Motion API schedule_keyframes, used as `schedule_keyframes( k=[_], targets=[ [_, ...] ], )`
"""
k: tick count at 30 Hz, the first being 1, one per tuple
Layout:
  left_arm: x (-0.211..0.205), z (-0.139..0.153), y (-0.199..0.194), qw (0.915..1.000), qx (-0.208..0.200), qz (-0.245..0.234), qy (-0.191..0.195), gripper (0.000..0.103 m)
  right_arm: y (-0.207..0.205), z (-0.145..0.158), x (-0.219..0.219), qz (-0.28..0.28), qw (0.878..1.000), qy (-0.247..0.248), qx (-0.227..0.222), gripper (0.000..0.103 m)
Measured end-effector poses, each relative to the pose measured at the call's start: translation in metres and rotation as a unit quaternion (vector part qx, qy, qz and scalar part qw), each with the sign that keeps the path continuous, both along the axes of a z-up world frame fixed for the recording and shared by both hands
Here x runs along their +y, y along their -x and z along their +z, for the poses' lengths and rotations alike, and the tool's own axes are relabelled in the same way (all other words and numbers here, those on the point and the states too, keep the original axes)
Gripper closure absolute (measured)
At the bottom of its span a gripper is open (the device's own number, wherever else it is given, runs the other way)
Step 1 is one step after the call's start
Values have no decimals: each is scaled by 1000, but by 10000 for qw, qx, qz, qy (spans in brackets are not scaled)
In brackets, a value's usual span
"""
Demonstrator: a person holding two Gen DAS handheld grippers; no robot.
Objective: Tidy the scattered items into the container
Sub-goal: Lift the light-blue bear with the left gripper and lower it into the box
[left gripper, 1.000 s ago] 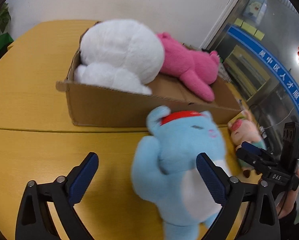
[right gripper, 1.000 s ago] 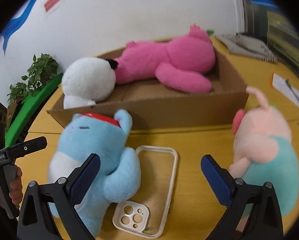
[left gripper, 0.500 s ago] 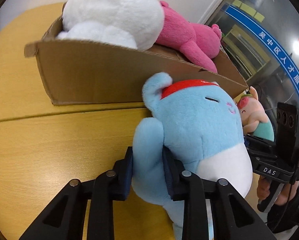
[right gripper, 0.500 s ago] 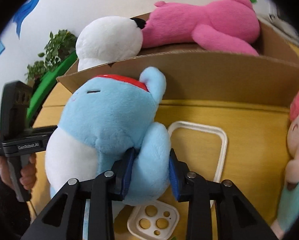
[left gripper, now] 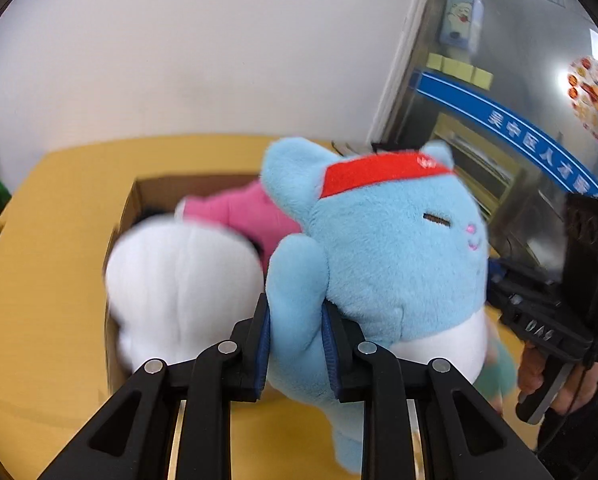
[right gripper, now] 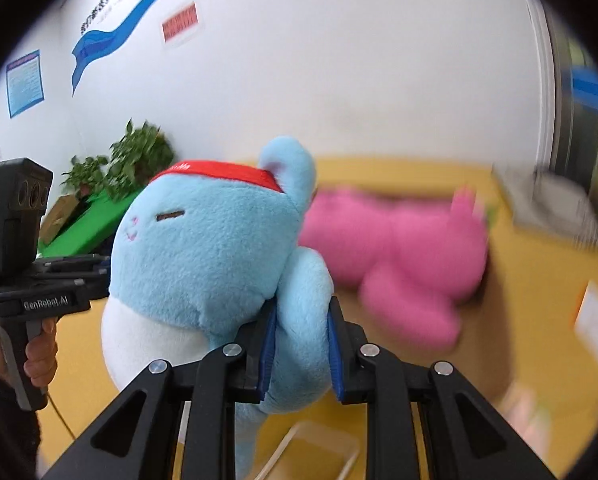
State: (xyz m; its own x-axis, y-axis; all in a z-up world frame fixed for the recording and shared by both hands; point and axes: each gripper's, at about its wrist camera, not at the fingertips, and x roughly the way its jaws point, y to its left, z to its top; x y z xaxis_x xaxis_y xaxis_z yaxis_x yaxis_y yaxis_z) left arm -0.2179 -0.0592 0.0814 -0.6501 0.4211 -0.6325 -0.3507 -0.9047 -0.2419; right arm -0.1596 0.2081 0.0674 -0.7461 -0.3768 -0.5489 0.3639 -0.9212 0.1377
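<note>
A blue cat plush (left gripper: 379, 248) with a red headband hangs in the air between both grippers, above the yellow table. My left gripper (left gripper: 295, 308) is shut on one of its arms. My right gripper (right gripper: 303, 312) pinches the other arm of the blue plush (right gripper: 203, 248), its jaws still closing. Behind and below stands the cardboard box (left gripper: 135, 196), holding a white plush (left gripper: 179, 288) and a pink plush (left gripper: 243, 212). The pink plush (right gripper: 399, 248) looks blurred in the right wrist view.
A clear phone case (right gripper: 315, 452) lies on the table under the lifted plush. A teal-and-pink plush (left gripper: 495, 372) shows partly at the right. A grey cloth (right gripper: 551, 204) and papers (right gripper: 595, 320) lie beyond the box. A potted plant (right gripper: 139, 156) stands at the back left.
Both grippers went from wide open to shut on the blue plush's arms and lifted it off the table. The box now sits lower in both views.
</note>
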Motion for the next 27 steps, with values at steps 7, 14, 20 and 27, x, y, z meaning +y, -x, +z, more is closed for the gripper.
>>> schedule_keyframes(
  k=[7, 14, 20, 27],
  targets=[
    [35, -71, 97, 9951, -810, 247, 514, 79, 100, -19, 11, -313, 9989, -292, -201, 81],
    [63, -93, 85, 9910, -576, 152, 1201, 76, 102, -106, 26, -362, 9876, -491, -1446, 77],
    [44, -65, 50, 9941, -391, 159, 998, 45, 89, -59, 43, -419, 9940, -459, -901, 48],
    [6, -36, -30, 9951, 76, 538, 821, 19, 104, 2, 17, 141, 9997, -45, -180, 33]
  ],
)
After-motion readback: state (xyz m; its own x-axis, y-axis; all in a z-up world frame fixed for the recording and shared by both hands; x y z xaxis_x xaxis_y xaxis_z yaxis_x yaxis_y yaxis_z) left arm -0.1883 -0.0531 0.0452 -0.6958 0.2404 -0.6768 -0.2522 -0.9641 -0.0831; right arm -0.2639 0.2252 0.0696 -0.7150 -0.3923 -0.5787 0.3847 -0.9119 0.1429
